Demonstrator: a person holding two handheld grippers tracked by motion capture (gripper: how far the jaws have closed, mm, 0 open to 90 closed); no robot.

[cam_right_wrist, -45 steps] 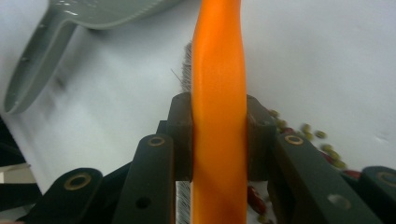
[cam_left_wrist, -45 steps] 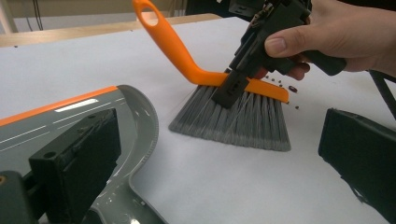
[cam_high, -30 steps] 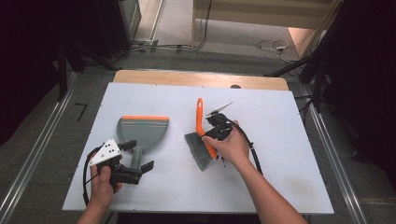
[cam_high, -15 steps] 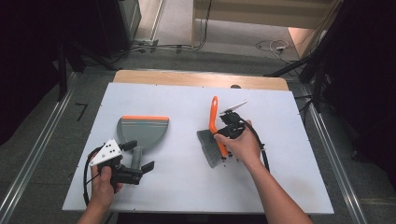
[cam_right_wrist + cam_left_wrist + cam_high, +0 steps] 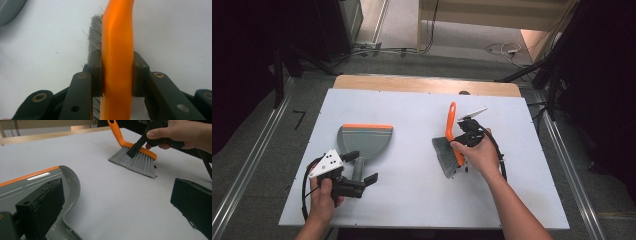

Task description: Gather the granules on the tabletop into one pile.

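On table: right gripper [image 5: 460, 141] clamps orange-backed, grey-bristled brush [image 5: 448, 150], bristles down for sweeping; left gripper [image 5: 362, 182], jaws spread, straddles grey plastic dustpan [image 5: 363, 141] handle.

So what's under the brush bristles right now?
The brush bristles rest on the bare white table, with a few dark specks at their right edge. Anything beneath the bristles themselves is covered. The right gripper clamps the orange back.

An orange brush [image 5: 451, 137] with grey bristles, a grey dustpan [image 5: 363, 141] with an orange edge, both on a white table [image 5: 412, 110].
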